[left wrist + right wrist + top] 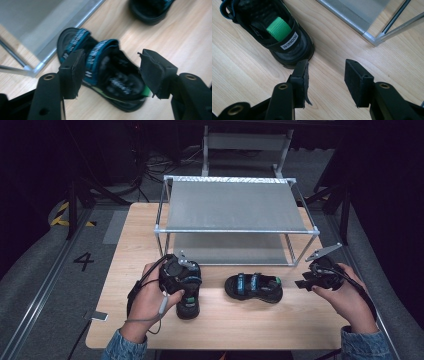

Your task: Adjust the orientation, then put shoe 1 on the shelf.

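1. Sandals on the table (110, 320): the left sandal (189, 296) sits toward the near-left part of the wooden top, toe pointing at the near edge; the right sandal (254, 287) lies crosswise near the middle, just in front of the shoe rack (235, 231) that occupies the far half.
2. Left gripper (112, 72): its jaws stand apart on either side of the left sandal, whose teal straps and dark footbed show between them; the pads do not press on it, so the shoe rests on the table.
3. Right gripper (325, 82): its jaws are parted over bare wood near the right edge, with nothing between them; the heel of the right sandal, with its green pull tab, lies just beyond one pad.
4. Risk, left side: closing on the soft straps rather than the firm sole would likely let the sandal sag or twist out during a lift.
5. Risk, right side: an approach from this angle may nudge the heel and slide the sandal away.
6. Risk, placement: the rack's low front bar could catch a tilted sole on the way in.
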### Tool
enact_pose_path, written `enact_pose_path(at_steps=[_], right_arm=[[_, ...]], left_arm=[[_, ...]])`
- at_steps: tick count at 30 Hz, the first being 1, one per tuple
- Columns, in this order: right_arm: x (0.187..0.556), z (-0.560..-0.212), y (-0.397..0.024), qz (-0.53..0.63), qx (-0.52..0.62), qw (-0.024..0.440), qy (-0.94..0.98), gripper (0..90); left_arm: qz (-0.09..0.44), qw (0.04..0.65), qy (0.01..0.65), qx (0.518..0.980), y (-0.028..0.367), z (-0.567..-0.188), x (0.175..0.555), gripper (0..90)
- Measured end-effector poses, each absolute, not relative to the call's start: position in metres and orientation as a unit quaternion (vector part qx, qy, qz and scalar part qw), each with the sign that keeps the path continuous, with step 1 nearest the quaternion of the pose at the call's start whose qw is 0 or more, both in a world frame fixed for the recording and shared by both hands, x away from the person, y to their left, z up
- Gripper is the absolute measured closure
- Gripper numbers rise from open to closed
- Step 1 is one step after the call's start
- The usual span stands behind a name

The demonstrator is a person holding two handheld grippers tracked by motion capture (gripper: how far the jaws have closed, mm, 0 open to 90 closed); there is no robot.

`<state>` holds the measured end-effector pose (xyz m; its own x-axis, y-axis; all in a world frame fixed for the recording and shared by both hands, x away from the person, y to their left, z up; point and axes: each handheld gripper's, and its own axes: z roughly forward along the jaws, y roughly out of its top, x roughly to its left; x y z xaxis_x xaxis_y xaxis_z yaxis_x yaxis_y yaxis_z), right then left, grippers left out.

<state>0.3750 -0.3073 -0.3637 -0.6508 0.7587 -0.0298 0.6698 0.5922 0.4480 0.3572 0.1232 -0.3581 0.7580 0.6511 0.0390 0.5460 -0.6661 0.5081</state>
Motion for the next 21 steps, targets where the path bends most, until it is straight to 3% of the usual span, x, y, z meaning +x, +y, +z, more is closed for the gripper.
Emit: enact_pose_path(at_steps=[14,21], right_arm=[[0.368,-0.368,-0.322,0.199,0.422,0.108,0.878,54.1],[0.365,-0.369,-0.325,0.198,0.426,0.108,0.876,54.1]], left_arm=[[0.07,0.195,0.34,0.917,0.125,-0.387,0.386,39.1],[0.057,0.189,0.341,0.919,0.125,-0.399,0.396,46.9]])
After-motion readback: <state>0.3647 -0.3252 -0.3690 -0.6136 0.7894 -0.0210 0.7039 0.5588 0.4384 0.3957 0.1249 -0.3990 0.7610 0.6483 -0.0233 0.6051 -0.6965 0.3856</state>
